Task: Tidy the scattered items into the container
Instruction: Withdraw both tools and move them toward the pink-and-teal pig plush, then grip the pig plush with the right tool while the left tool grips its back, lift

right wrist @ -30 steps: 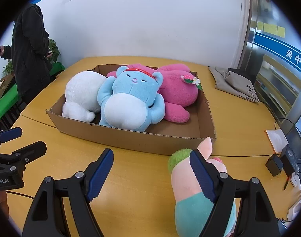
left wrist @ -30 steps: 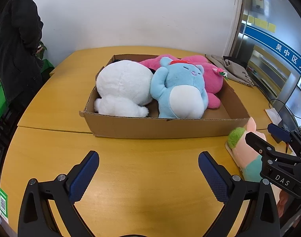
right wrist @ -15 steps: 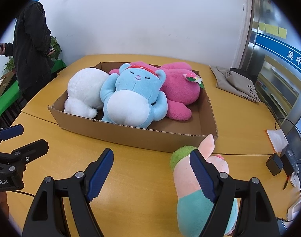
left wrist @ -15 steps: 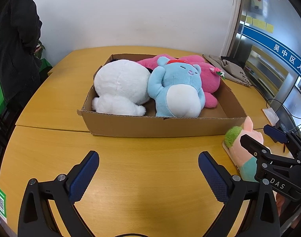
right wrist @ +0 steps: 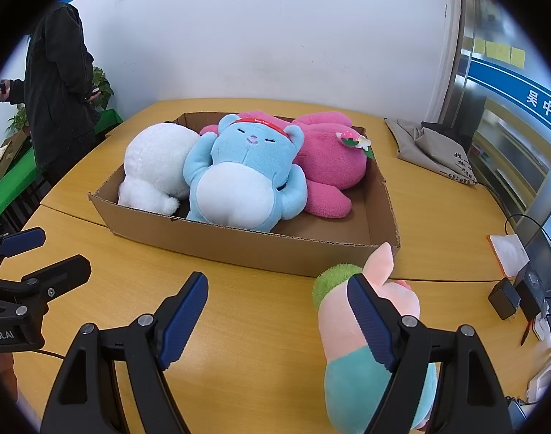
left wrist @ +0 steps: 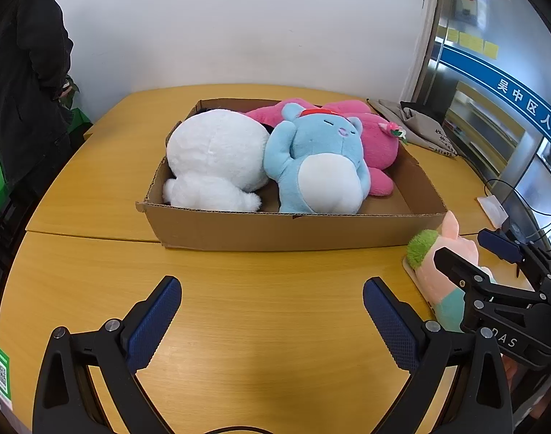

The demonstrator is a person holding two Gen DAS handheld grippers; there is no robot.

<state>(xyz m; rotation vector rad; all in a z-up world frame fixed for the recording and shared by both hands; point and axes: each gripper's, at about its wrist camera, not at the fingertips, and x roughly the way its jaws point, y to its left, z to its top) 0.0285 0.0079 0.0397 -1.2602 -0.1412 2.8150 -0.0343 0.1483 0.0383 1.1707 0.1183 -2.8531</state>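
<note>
A shallow cardboard box [left wrist: 275, 229] [right wrist: 239, 246] on the wooden table holds a white plush [left wrist: 217, 159] [right wrist: 156, 166], a blue bear plush [left wrist: 319, 166] [right wrist: 243, 181] and a pink plush [left wrist: 376, 137] [right wrist: 329, 162]. A pink plush with green hair and teal trousers [right wrist: 366, 340] [left wrist: 441, 275] lies on the table outside the box's near right corner. My right gripper [right wrist: 279, 322] is open; its right finger overlaps this plush. My left gripper [left wrist: 272, 318] is open and empty over bare table in front of the box.
A grey cloth bag [left wrist: 416, 126] [right wrist: 434, 148] lies at the table's back right. A power adapter [right wrist: 505, 302], cables and a white pad [right wrist: 507, 249] sit at the right edge. A person in black [left wrist: 26, 83] [right wrist: 58, 90] stands at the left.
Both grippers have shifted slightly; in the left view the box and the pink plush slid a little left. The jaws stay open.
</note>
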